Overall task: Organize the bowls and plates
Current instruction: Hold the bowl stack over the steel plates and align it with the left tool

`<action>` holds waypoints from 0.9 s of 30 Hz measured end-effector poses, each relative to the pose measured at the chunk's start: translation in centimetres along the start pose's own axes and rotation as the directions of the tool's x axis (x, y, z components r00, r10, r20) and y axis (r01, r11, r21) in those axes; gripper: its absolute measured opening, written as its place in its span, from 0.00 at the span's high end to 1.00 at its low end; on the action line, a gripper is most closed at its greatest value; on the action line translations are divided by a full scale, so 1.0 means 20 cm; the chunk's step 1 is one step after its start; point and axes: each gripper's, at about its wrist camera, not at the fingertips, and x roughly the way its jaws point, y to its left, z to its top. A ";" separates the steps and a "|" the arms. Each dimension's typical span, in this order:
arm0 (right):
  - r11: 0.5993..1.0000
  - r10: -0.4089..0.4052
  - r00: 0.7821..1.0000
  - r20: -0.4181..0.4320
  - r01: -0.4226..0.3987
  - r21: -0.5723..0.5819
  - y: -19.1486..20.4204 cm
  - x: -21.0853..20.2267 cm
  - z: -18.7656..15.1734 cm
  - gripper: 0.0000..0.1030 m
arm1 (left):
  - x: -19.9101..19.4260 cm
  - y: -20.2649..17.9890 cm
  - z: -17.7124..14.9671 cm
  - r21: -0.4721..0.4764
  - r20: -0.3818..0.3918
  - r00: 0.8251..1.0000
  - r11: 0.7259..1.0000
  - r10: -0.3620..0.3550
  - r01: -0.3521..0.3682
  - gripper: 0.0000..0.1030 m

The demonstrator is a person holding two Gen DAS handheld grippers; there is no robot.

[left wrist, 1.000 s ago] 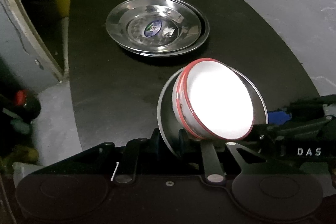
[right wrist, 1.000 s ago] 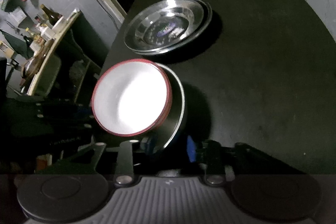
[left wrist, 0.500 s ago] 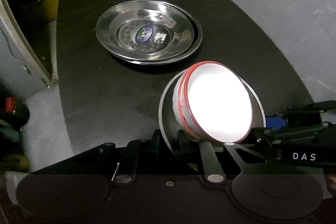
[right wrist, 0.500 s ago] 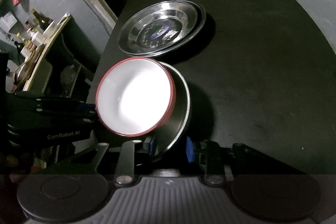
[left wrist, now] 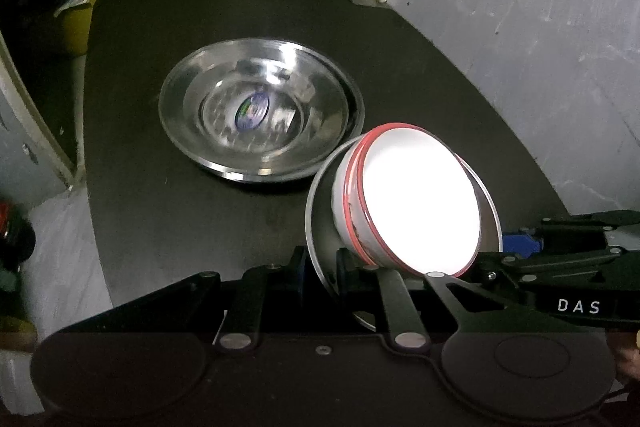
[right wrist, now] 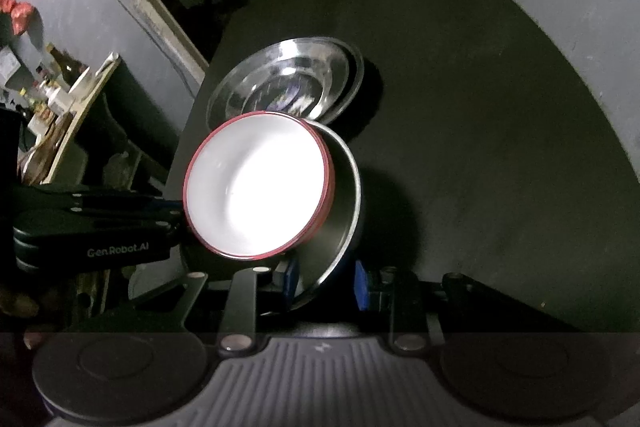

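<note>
A small steel plate (left wrist: 320,239) carries a stack of white bowls with red rims (left wrist: 420,203) and is held up, tilted, above the black table. My left gripper (left wrist: 322,273) is shut on the plate's near rim. My right gripper (right wrist: 326,277) is shut on the opposite rim of the same plate (right wrist: 340,231), with the bowls (right wrist: 256,187) leaning left in that view. A stack of larger steel plates (left wrist: 260,111) lies flat on the table beyond; the right wrist view (right wrist: 288,87) shows it too.
The black round table (left wrist: 168,211) ends at its left edge near a door frame. A yellow bin (left wrist: 76,23) stands on the floor at far left. A grey wall (left wrist: 540,27) runs along the right. A cluttered shelf (right wrist: 60,99) stands left.
Both grippers have carried the plate with the bowls forward, closer to the stack of large steel plates. The grip on the plate has not changed.
</note>
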 end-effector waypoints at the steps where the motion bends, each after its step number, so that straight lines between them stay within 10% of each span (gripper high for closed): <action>1: 1.000 0.001 1.000 0.009 -0.001 0.003 -0.01 0.00 0.01 0.69 | 0.00 0.00 0.02 0.001 0.004 1.000 1.000 -0.003 0.003 0.87; 27: 0.987 0.080 0.995 0.051 -0.072 -0.147 0.13 0.28 0.53 0.69 | 0.06 0.35 0.38 -0.131 0.101 0.991 0.988 0.092 -0.079 0.89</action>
